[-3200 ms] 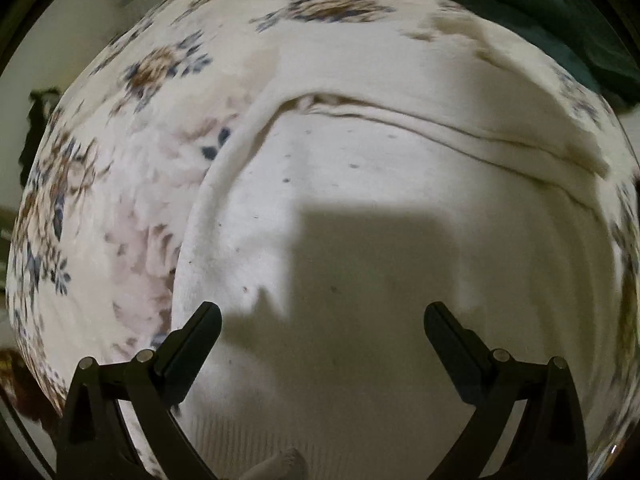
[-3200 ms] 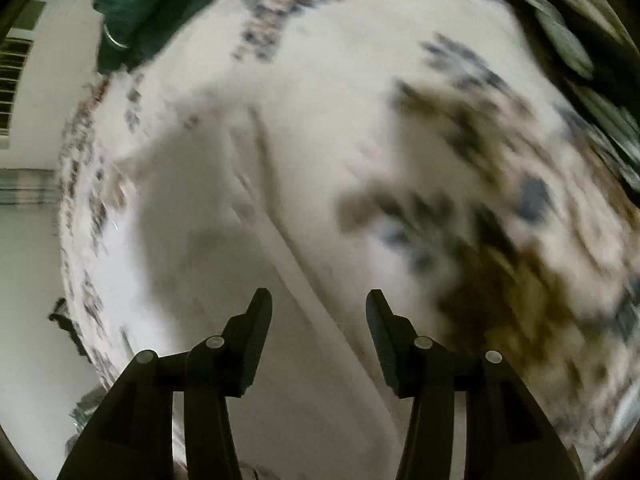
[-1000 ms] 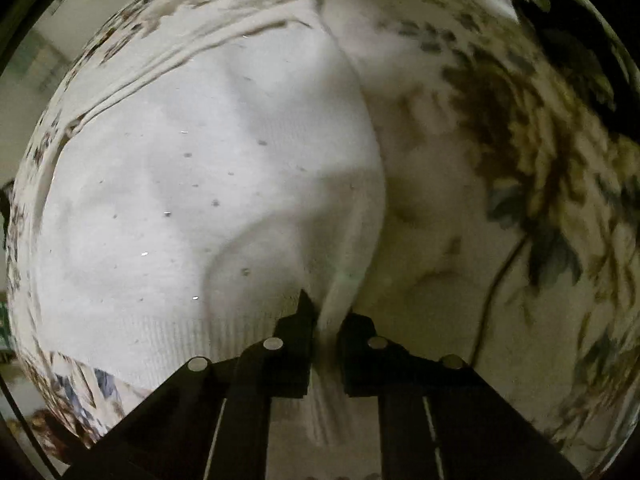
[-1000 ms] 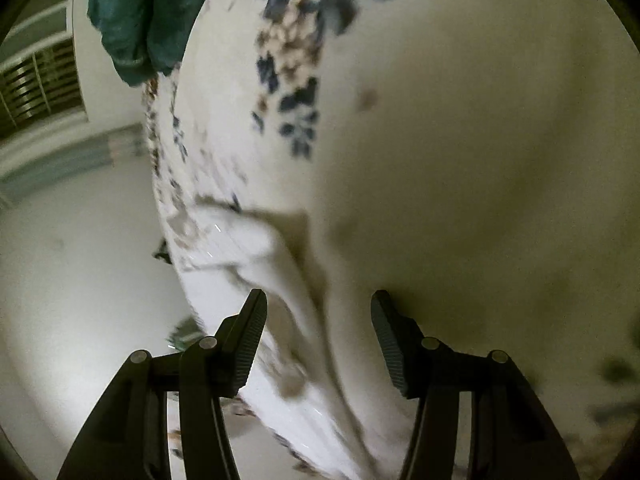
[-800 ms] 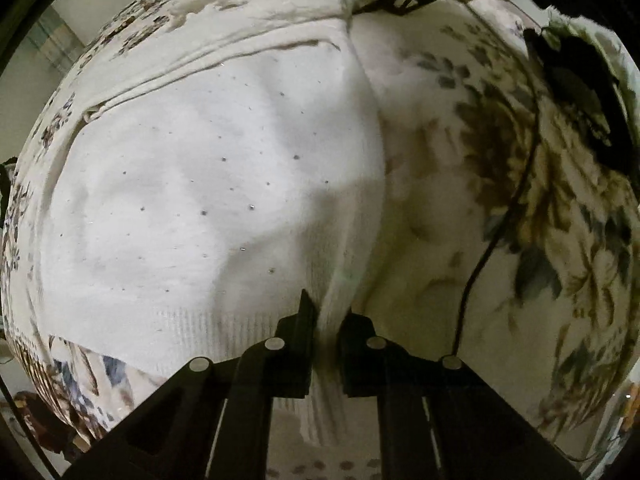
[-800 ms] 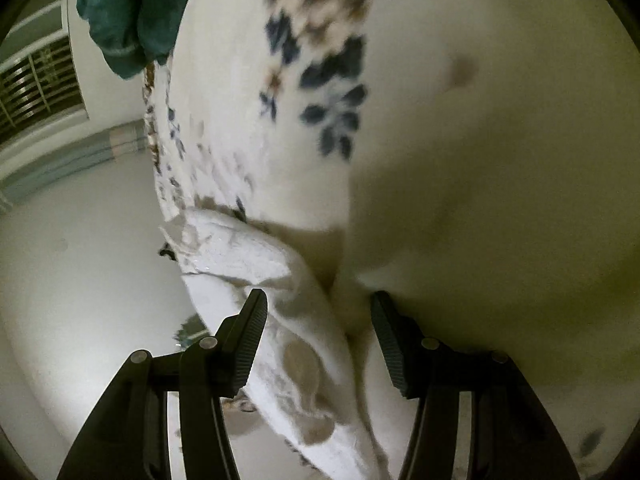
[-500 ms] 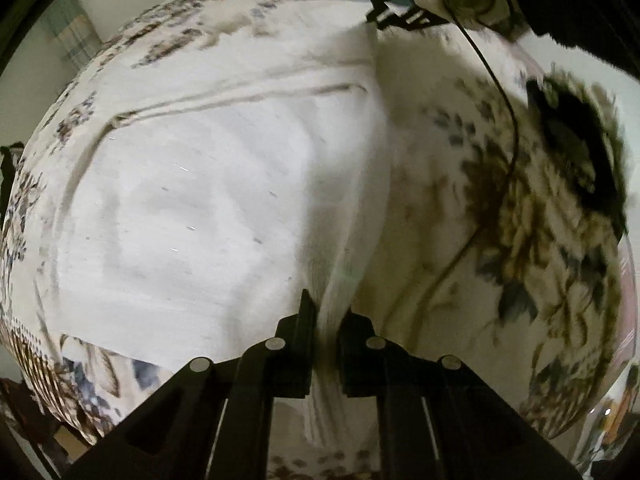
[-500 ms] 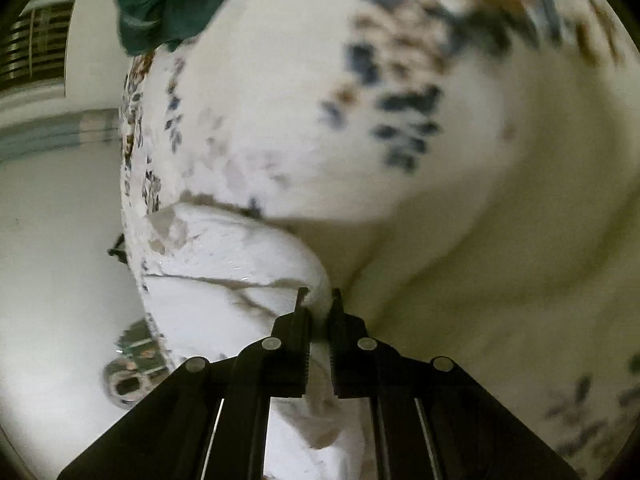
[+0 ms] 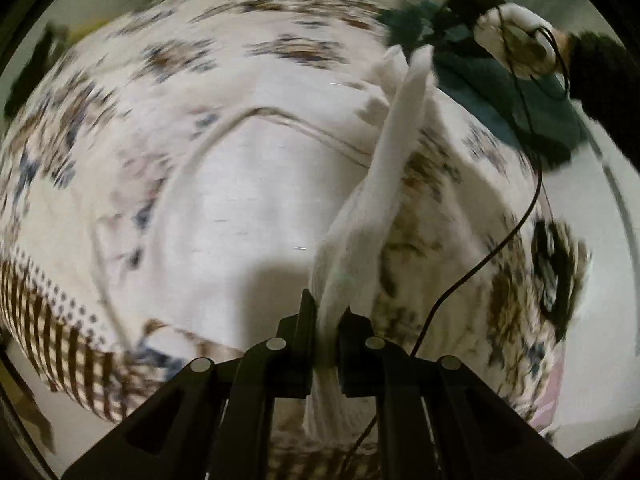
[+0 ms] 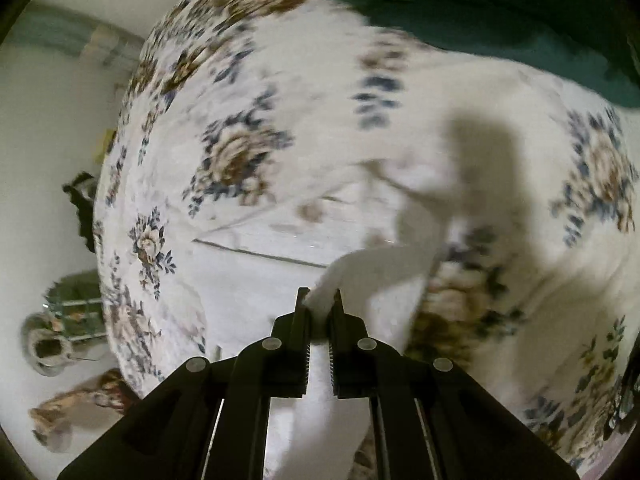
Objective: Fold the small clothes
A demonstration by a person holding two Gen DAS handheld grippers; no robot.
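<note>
Two tools, the left tool and right tool, are each clamped on one edge of the white garment lifted off the floral bed, so uneven pulling could skew the fold or slip fabric free.

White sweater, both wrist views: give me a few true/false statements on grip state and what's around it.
1. The left gripper is shut on the white sweater. True.
2. The right gripper is open and holds nothing. False: it is shut on the sweater's fabric.
3. The sweater lies fully flat. False: the edge pinched by the left gripper is lifted off the floral bedsheet.
4. A black cable runs across the sheet in the left wrist view. True.
5. The teal cloth covers the sweater. False: it lies beyond it.
</note>
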